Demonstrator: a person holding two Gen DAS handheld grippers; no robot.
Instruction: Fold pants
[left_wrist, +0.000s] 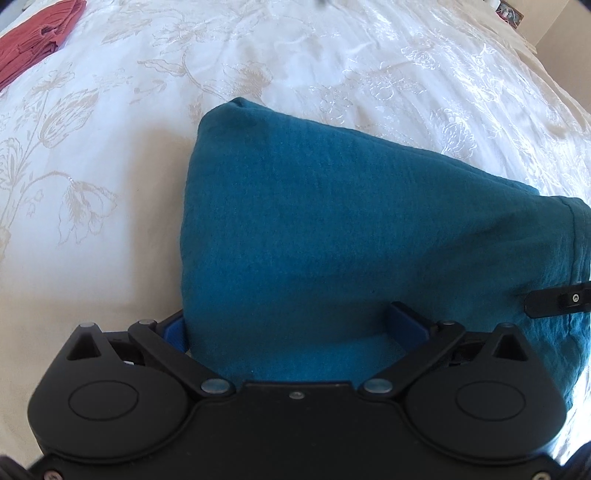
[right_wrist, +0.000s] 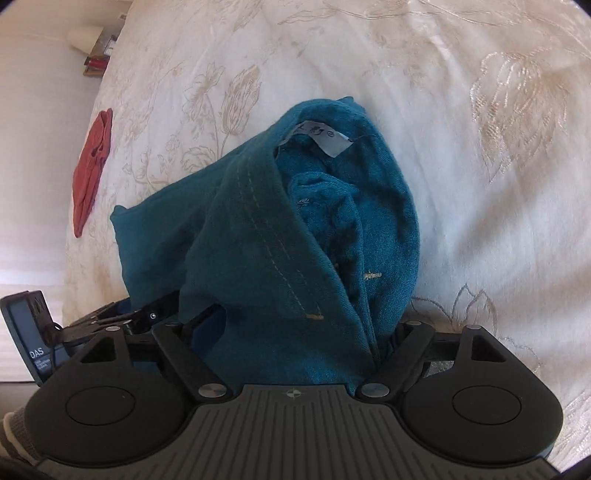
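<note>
The teal pants (left_wrist: 332, 229) lie folded into a thick bundle on the white floral bedspread (left_wrist: 110, 184). My left gripper (left_wrist: 291, 321) has its jaws wide apart, with the near edge of the bundle lying between the blue pads (left_wrist: 406, 321). In the right wrist view the waistband end of the pants (right_wrist: 295, 240), with a white label (right_wrist: 325, 140) and stitching, fills the gap of my right gripper (right_wrist: 303, 332), whose fingers stand wide apart and are mostly hidden by cloth. The right gripper's finger shows in the left wrist view (left_wrist: 557, 299) at the bundle's right edge.
A red garment (left_wrist: 33, 48) lies folded at the far left of the bed, also in the right wrist view (right_wrist: 92, 173). Beyond the bed edge stand a shelf with small items (right_wrist: 96, 48) and a white wall. The left gripper body (right_wrist: 33, 339) shows at lower left.
</note>
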